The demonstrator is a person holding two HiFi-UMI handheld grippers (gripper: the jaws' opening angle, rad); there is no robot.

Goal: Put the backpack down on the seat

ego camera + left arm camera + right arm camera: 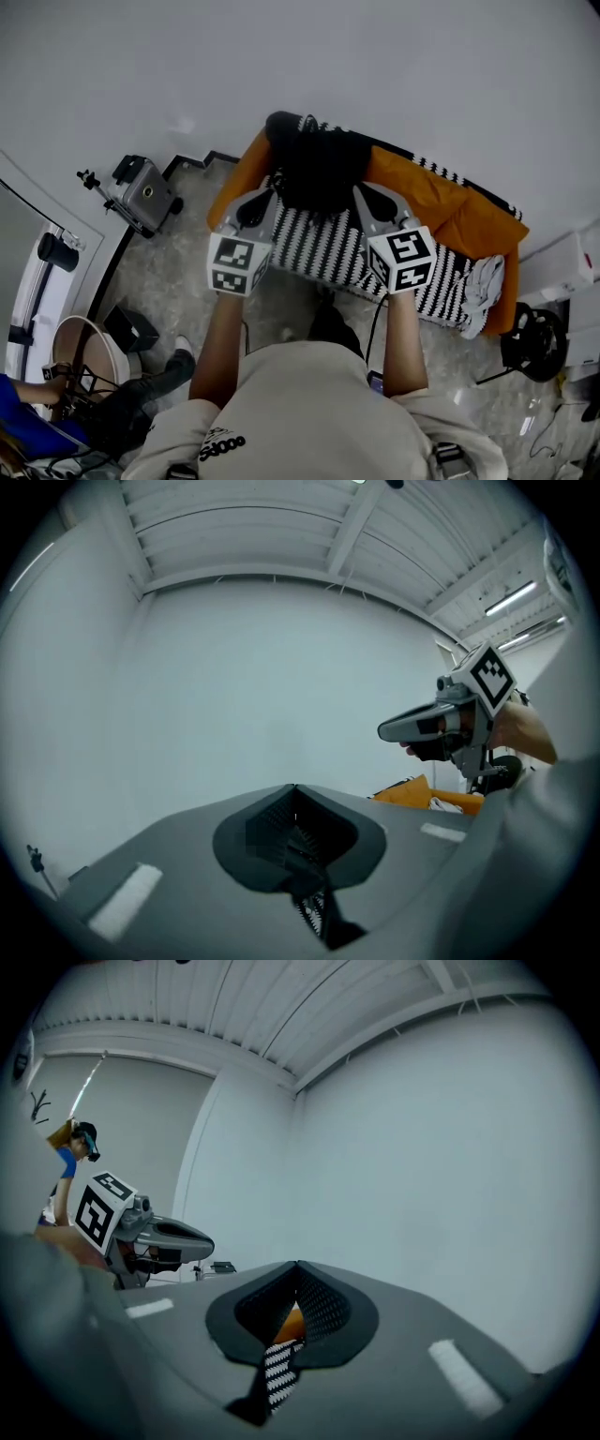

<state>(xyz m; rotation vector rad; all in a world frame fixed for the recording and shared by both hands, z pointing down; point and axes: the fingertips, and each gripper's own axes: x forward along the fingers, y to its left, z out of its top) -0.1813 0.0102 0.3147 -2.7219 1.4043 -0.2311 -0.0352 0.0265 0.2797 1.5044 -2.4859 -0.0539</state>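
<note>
**Caller:** Hovering above the seat (323, 246), both tools are out ahead of the person, the left gripper (269, 194) and the right gripper (360, 191), one on either side of the backpack (319, 164).

**Analyst:** Where does the bag sit, exactly?

**Caller:** At the rear of the seat, up against its orange backrest (441, 202), a black bulk covering the stripes there. Whether its weight is on the seat or hanging just above it can't be told from overhead.

**Analyst:** And the jaws?

**Caller:** Clenched, both pairs, tips meeting. The opening behind the right pair shows only the seat's orange and stripes. The left one's opening is mostly dark, probably the bag below. No strap is plainly pinched in either, though both tips sit right at the bag's edge.

**Analyst:** So where's the danger?

**Caller:** Two ways, by my reckoning. If a strap is caught unseen in those closed tips, any pull away from the seat would drag the bag over the front edge. If it's free, a soft bag propped on the backrest could slump forward off the seat, or sideways toward the white cloth (486, 279) at the seat's far end.

**Analyst:** A nudge from a closed tip would do it too.
</note>
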